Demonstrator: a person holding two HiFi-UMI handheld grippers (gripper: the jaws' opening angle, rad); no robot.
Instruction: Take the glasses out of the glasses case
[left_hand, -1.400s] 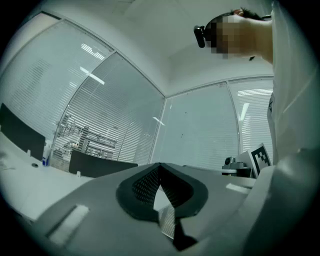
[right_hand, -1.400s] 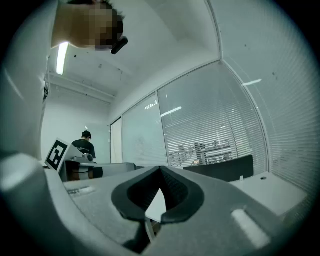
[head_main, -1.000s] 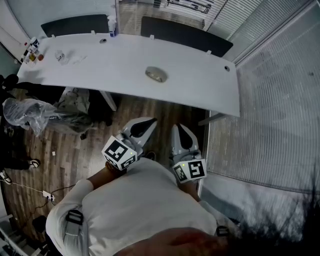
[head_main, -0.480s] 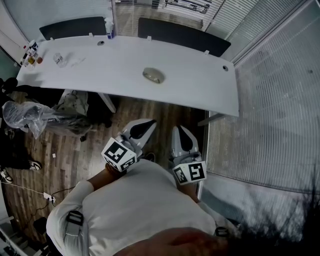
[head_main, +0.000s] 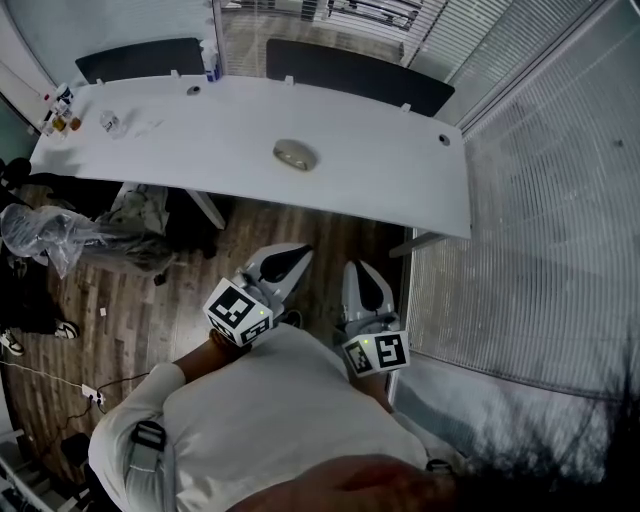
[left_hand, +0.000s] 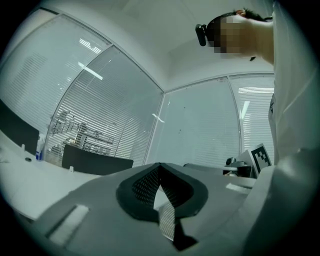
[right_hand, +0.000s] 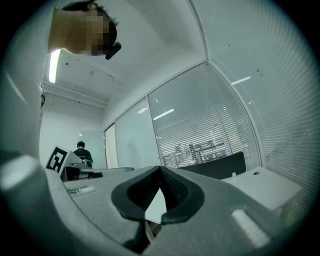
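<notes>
Glasses case (head_main: 294, 155): a small grey oval that lay alone near the middle of the white table (head_main: 400, 175). It was well ahead of both grippers, roughly straight out from the left gripper (head_main: 288, 257) and ahead and to the left of the right gripper (head_main: 360, 272). Neither gripper touched it. It was too small to tell whether its lid was up or down, and the glasses themselves could not be made out.

Left gripper: jaws closed tip to tip, nothing between the pads. It was held level over the wood floor (head_main: 130, 300), short of the table's near edge.

Right gripper: jaws likewise closed and empty. It was just beside the left gripper, on its right, and pointed the same way.

Behind the jaws, the marker cubes (head_main: 238, 310) sat close against the person's white shirt (head_main: 270, 420).

Beyond the case, at the table's far edge, stood two dark chair backs (head_main: 350, 72) and one bottle (head_main: 209, 62). Far ahead and to the left of the left gripper, a cluster of small bottles (head_main: 60, 110) occupied the table corner, with a crumpled clear item (head_main: 110, 122) near them.

Left of the left gripper, a clear plastic bag (head_main: 40, 230) lay on the floor. Right of the right gripper ran a glass wall with blinds (head_main: 540, 200).
</notes>
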